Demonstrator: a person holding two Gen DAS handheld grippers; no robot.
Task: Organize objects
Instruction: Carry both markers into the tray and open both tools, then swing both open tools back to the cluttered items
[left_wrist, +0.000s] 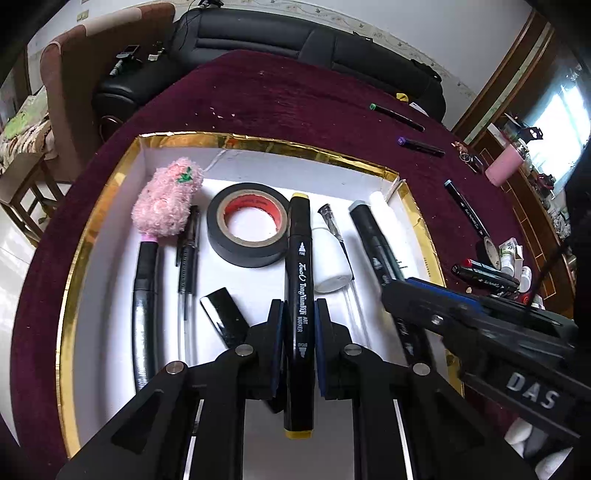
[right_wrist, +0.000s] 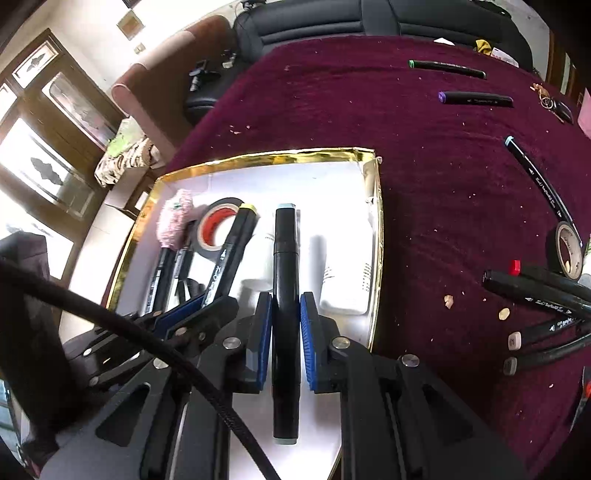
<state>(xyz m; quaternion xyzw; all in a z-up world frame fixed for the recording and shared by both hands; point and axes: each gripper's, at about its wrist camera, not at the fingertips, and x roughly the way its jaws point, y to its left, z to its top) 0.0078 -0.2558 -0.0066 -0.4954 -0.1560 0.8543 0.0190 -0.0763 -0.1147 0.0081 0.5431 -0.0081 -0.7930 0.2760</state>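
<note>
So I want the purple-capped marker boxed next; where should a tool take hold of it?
Grip the purple-capped marker mid-barrel, coming straight down from above with the fingers across its width. It lies flat on the maroon cloth, apart from the green-capped marker beyond it, so both long sides look free.

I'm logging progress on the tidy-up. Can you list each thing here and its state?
Left gripper: shut on the yellow-capped marker, over the box.
Right gripper: shut on the grey-capped marker, over the box.
Gold-rimmed box: open, partly filled.
Black tape roll: flat in the box.
Pink fluffy pen: lying in the box.
Purple-capped marker: capped, on the cloth outside.
</note>
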